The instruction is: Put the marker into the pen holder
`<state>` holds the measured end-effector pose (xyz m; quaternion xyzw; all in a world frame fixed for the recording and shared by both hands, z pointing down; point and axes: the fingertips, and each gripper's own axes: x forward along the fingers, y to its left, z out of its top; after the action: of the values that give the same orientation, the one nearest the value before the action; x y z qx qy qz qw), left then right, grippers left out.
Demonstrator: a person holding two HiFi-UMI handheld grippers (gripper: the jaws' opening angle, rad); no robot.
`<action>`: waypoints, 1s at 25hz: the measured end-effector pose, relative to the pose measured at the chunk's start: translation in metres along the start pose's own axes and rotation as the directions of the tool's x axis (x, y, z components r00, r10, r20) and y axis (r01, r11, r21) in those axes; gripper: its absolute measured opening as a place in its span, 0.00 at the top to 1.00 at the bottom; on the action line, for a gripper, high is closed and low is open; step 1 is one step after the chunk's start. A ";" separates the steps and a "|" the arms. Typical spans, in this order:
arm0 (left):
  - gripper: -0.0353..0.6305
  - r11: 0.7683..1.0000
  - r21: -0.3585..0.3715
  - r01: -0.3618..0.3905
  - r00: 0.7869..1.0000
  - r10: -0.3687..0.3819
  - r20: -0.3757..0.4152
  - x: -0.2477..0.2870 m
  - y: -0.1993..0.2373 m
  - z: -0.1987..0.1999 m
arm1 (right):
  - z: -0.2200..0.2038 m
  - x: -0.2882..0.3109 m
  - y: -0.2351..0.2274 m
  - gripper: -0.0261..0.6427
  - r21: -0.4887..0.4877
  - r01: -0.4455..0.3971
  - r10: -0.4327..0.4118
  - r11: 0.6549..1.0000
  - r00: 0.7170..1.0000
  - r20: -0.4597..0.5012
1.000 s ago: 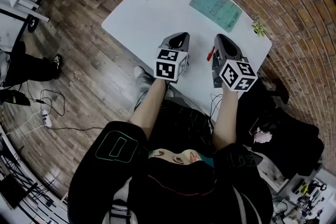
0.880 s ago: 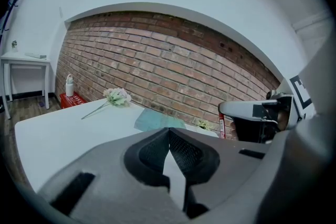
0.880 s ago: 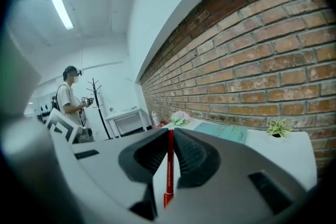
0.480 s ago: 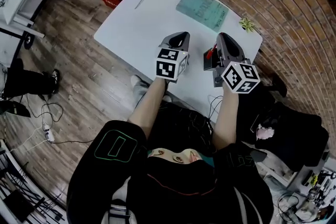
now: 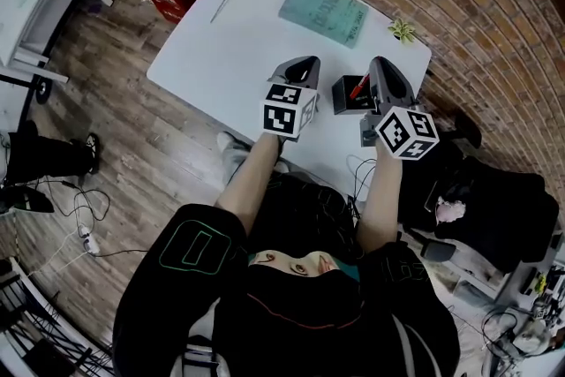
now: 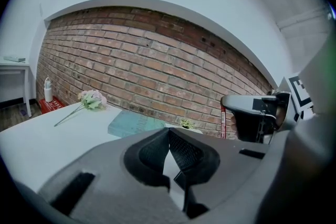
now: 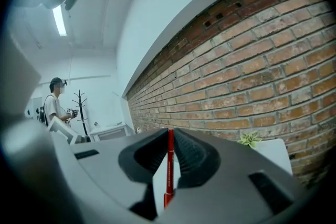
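Right gripper (image 7: pixel 170 132) — clamped on the marker (image 7: pixel 169 165) — has reached the pen holder (image 5: pixel 342 100), seemingly above it; left gripper (image 6: pixel 169 135) closed, empty.

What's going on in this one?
A person works at a white table with a tool in each hand. The right tool grips a red marker upright, close to the black pen holder, not yet let go. The left tool is shut and empty.
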<state>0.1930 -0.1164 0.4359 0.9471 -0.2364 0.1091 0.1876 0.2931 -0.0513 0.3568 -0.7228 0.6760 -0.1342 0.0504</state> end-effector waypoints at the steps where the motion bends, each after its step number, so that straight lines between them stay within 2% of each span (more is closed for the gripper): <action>1: 0.93 1.000 -0.001 0.003 1.000 -0.003 -0.004 0.001 -0.001 -0.002 | 0.000 -0.002 -0.003 0.90 0.003 0.009 -0.009 1.000 1.000 0.006; 9: 0.93 1.000 -0.006 0.013 0.999 -0.013 -0.030 0.004 -0.006 -0.012 | -0.010 -0.012 -0.020 0.90 0.020 0.069 -0.069 0.997 0.998 0.005; 25: 0.93 1.000 -0.015 0.025 0.996 -0.026 -0.090 0.009 -0.017 -0.038 | -0.045 -0.032 -0.042 0.90 0.050 0.130 -0.128 0.990 0.991 -0.045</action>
<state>0.2047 -0.0903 0.4676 0.9429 -0.2163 0.1476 0.2059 0.3204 -0.0116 0.4063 -0.7605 0.6250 -0.1699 0.0465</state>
